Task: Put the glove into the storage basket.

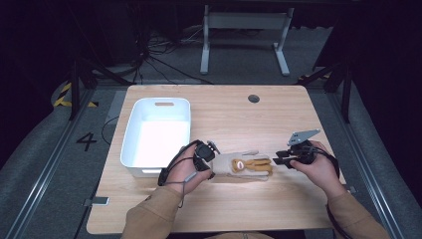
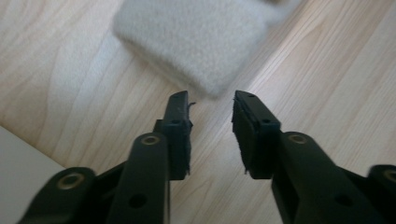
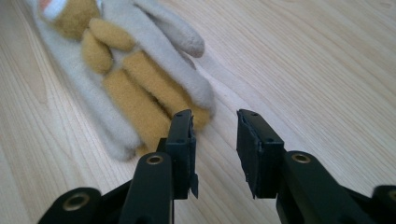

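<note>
While both jaws gape, left gripper (image 2: pixel 211 100) and right gripper (image 3: pixel 214 116) flank the glove (image 1: pixel 244 166).

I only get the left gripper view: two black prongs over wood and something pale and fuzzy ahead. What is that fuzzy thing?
Observer: It is the cuff end of a beige glove with tan fingers, lying flat on the table.
Operator: Is anything else on the table?
Observer: A white bin sits to the left of the glove, with nothing in it.
Operator: Where is the other tool?
Observer: The right tool is at the glove's fingertip end, open, holding nothing. The left tool you see is open too.
</note>
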A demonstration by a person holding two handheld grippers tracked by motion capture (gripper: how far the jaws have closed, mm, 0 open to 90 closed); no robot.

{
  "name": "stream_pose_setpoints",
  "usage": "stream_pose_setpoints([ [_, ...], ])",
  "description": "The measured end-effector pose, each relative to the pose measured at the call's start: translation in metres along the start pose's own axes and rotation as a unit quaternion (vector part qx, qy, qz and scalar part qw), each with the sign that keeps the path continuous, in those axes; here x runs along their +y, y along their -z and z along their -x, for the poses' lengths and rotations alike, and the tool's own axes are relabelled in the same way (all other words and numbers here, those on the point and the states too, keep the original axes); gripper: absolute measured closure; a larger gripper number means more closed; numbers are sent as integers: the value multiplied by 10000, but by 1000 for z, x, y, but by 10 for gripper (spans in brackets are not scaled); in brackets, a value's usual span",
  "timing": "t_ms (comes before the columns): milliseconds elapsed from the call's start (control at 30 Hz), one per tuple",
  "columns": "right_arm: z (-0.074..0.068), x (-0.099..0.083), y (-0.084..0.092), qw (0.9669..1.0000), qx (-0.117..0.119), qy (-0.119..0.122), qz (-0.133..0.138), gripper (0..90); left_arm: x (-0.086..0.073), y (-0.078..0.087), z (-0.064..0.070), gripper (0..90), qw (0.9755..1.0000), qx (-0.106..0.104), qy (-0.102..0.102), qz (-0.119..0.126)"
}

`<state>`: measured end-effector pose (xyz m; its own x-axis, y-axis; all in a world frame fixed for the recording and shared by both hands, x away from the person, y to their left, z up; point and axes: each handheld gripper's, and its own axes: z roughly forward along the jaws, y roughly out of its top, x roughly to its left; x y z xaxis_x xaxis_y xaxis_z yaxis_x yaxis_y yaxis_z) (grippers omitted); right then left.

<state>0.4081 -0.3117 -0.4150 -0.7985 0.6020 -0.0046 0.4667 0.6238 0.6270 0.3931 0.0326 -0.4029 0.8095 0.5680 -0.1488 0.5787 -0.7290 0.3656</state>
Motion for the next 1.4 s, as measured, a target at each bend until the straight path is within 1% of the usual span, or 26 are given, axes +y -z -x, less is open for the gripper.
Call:
stream_pose_setpoints([
  [33, 1, -2, 5, 10000, -22, -62, 64, 666, 3, 3, 1, 624, 10000, -24, -32, 3],
  [67, 1, -2, 5, 10000, -22, -62, 64, 666, 3, 3, 1, 604, 10000, -24, -32, 3],
  [100, 2, -5, 10, 9998, -73, -145, 130, 664, 6, 6, 2, 593, 9999, -62, -47, 97],
  [133, 2, -5, 10, 9998, -73, -145, 130, 664, 6, 6, 2, 583, 9999, -62, -47, 97],
  [167, 4, -8, 13, 9993, -112, -244, 245, 662, 9, 8, 4, 573, 9998, -82, -76, 146],
  [200, 5, -9, 14, 9992, -107, -300, 253, 656, 10, 9, 4, 567, 9997, -81, -65, 216],
  [267, 6, -11, 14, 9991, -102, -347, 242, 650, 11, 11, 4, 556, 9996, -86, -76, 249],
  [333, 9, -15, 15, 9985, -123, -459, 279, 643, 12, 13, 6, 539, 9992, -94, -38, 384],
  [367, 10, -17, 16, 9981, -131, -519, 291, 629, 14, 14, 7, 532, 9990, -82, -75, 436],
  [467, 11, -18, 18, 9977, -132, -575, 346, 619, 17, 15, 8, 515, 9988, -75, -135, 456],
  [567, 14, -22, 22, 9970, -139, -664, 382, 605, 22, 15, 10, 494, 9985, -81, -255, 472],
  [667, 16, -25, 26, 9960, -174, -768, 434, 594, 29, 13, 13, 471, 9981, -43, -252, 562],
  [733, 18, -26, 28, 9957, -172, -784, 453, 594, 30, 12, 13, 467, 9980, -24, -272, 568],
  [767, 20, -28, 31, 9946, -229, -852, 546, 594, 32, 11, 15, 452, 9980, -29, -275, 574],
  [800, 20, -28, 31, 9946, -229, -852, 546, 594, 33, 9, 15, 452, 9978, -29, -342, 562],
  [833, 21, -29, 35, 9935, -270, -909, 633, 595, 36, 7, 16, 426, 9975, -31, -427, 564],
  [867, 21, -29, 35, 9935, -270, -909, 633, 595, 36, 7, 16, 424, 9975, -31, -427, 564],
  [900, 23, -30, 38, 9926, -291, -954, 695, 593, 38, 7, 16, 422, 9975, -8, -450, 538],
  [933, 24, -31, 39, 9924, -275, -955, 722, 591, 40, 7, 16, 416, 9972, 42, -508, 539],
  [1033, 25, -32, 40, 9916, -278, -1015, 750, 584, 44, 5, 16, 384, 9951, 20, -691, 709],
  [1100, 26, -33, 40, 9914, -273, -1030, 756, 580, 45, 5, 15, 374, 9946, 2, -724, 742],
  [1167, 26, -33, 40, 9914, -257, -1031, 766, 576, 47, 3, 14, 355, 9935, -4, -734, 869],
  [1200, 26, -33, 40, 9914, -257, -1031, 766, 576, 47, 2, 13, 355, 9935, -19, -697, 900],
  [1267, 26, -33, 40, 9910, -232, -1048, 800, 574, 49, -1, 13, 345, 9929, -23, -715, 948],
  [1367, 27, -34, 39, 9908, -196, -1071, 810, 569, 50, -7, 12, 312, 9918, -126, -781, 999],
  [1400, 27, -34, 38, 9907, -196, -1079, 805, 563, 51, -10, 10, 296, 9911, -142, -889, 981],
])
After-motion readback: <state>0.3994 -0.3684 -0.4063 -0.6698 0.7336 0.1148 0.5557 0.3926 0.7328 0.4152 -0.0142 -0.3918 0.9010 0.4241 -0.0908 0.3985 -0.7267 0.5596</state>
